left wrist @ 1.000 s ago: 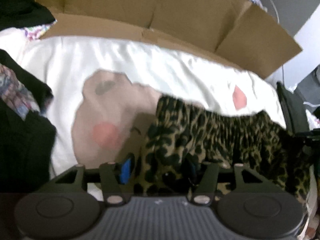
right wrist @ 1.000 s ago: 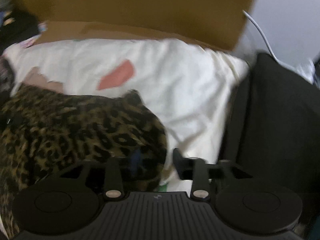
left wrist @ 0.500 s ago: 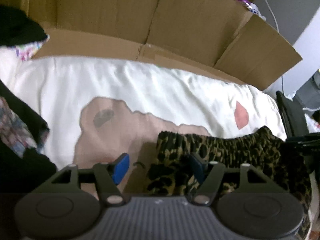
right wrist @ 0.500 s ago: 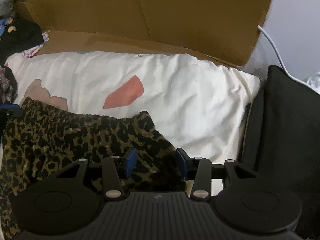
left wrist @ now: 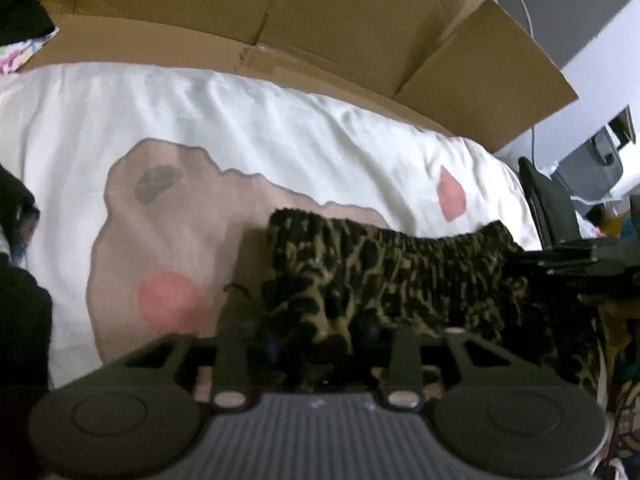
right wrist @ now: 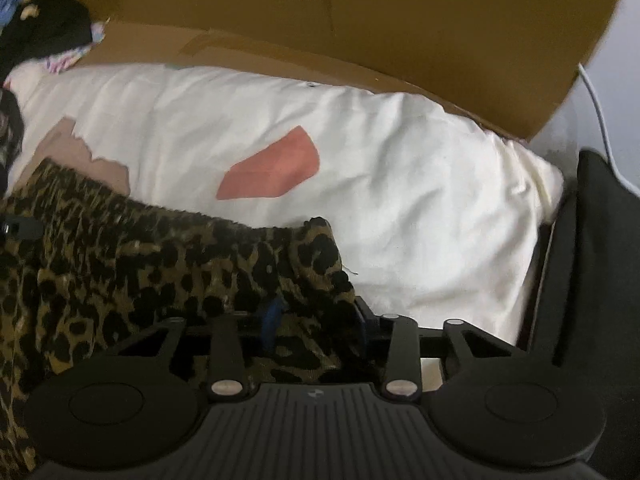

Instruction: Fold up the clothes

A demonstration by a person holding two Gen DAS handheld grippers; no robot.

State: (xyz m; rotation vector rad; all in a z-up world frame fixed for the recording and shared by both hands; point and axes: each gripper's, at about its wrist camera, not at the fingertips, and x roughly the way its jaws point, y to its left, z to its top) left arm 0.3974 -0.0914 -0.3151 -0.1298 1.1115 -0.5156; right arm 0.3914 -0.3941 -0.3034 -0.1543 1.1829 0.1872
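A leopard-print garment [left wrist: 400, 272] lies on the white bedsheet [left wrist: 280, 128], its gathered waistband facing away from me. My left gripper [left wrist: 320, 344] is at the waistband's left corner. Its jaws are closing, and a hump of the cloth is bunched between the pads. In the right wrist view the same garment [right wrist: 140, 272] spreads out to the left. There my right gripper [right wrist: 316, 320] is at the waistband's right corner, its jaws also closing with cloth pinched between the blue pads.
The sheet [right wrist: 400, 180] has beige and pink printed patches. An opened cardboard box [left wrist: 320, 20] stands along the far side. Dark clothes [left wrist: 20, 320] are piled at the left, and a black object [right wrist: 592, 260] borders the bed on the right.
The garment has settled flat on the sheet. Both grippers have come down onto the waistband corners. The left jaws have narrowed around a bunch of cloth.
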